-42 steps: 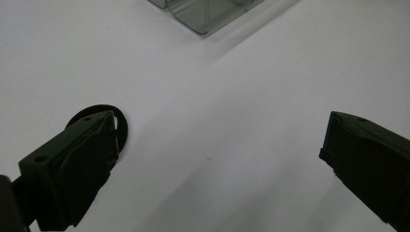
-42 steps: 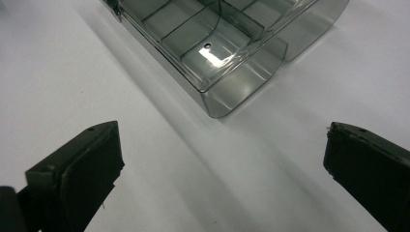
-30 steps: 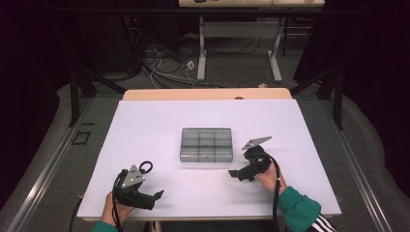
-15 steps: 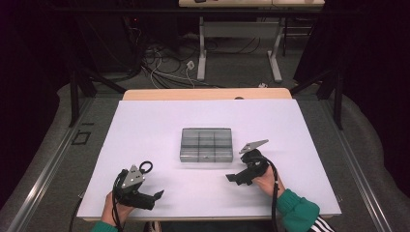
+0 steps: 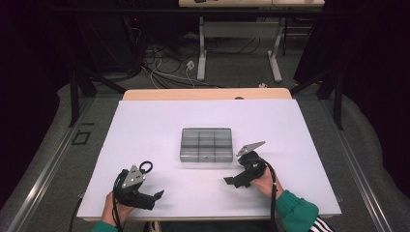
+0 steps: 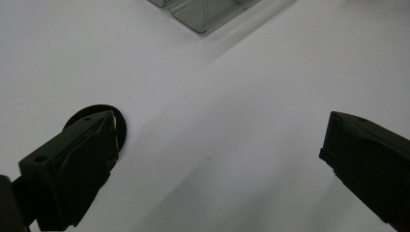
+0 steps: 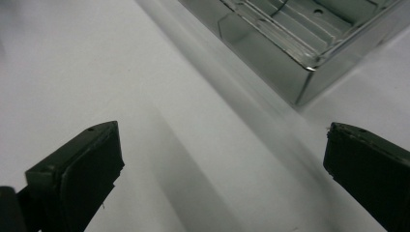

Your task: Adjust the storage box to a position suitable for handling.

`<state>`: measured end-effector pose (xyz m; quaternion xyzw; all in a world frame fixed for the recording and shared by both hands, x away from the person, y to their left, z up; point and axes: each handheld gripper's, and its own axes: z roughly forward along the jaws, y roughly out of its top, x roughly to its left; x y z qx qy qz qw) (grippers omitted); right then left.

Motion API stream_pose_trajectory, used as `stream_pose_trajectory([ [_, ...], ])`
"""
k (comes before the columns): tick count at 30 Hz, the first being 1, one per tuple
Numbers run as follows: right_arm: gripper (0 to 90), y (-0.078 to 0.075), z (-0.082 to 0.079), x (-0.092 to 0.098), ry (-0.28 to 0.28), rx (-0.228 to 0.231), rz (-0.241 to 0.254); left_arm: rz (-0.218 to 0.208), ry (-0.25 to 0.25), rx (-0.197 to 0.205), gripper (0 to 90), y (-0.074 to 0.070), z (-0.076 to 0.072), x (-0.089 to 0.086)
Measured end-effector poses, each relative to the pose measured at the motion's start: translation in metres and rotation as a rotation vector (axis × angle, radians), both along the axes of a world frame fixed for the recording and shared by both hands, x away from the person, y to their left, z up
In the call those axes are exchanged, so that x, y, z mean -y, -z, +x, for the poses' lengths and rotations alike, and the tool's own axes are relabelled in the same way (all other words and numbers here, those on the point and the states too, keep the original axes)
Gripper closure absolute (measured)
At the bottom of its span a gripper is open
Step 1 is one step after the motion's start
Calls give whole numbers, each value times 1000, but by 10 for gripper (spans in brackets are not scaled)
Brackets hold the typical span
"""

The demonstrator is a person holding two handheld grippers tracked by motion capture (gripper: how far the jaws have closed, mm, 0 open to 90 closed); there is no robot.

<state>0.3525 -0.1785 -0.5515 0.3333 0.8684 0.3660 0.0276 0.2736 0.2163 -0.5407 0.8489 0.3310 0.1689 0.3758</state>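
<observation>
Dark floor and tangled cables fill the upper part of the high view, with pale metal desk legs (image 5: 203, 53) standing at top centre; below them a smooth, matte white table (image 5: 145, 125) spreads across the middle, edged at its far side by a strip of light wood.

At the lower left of the high view, a hand (image 5: 113, 212) holds the left gripper (image 5: 157, 195), a chunky black tool with a grey three-cornered plate on top, resting low over the white surface. Just above it lies a small black ring (image 5: 146, 166), thin and round. In the left gripper view its blocky, matte black jaws stand wide apart with bare tabletop between them, and a flat black round shape (image 6: 120, 126) peeks out from behind the left jaw.

At the centre of the high view sits the clear plastic compartment tray (image 5: 206, 144), rectangular, glossy and grey-tinted, split by thin walls into a grid of cells. One corner of it shows at the top of the left gripper view.

At the lower right of the high view, the right gripper (image 5: 228, 181) lies in a hand with a green sleeve (image 5: 295, 212), near the tray's lower right corner but apart from it. In the right gripper view its jaws are spread wide, holding nothing, and the tray's shiny ribbed corner (image 7: 290, 58) fills the upper right.
</observation>
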Motion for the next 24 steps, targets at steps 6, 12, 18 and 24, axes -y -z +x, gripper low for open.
stream_pose_trajectory([
  [6,1,-1,-3,-4,-20,-5,-10,2,3,-3,0,0,0,1],
  [12,1,0,-3,-8,-40,-6,-10,2,7,-3,0,0,0,0],
  [18,0,1,-4,-11,-42,-13,-7,4,5,-6,0,0,0,1],
  [24,0,1,-5,-12,-49,-13,-7,0,7,-4,0,0,0,1],
])
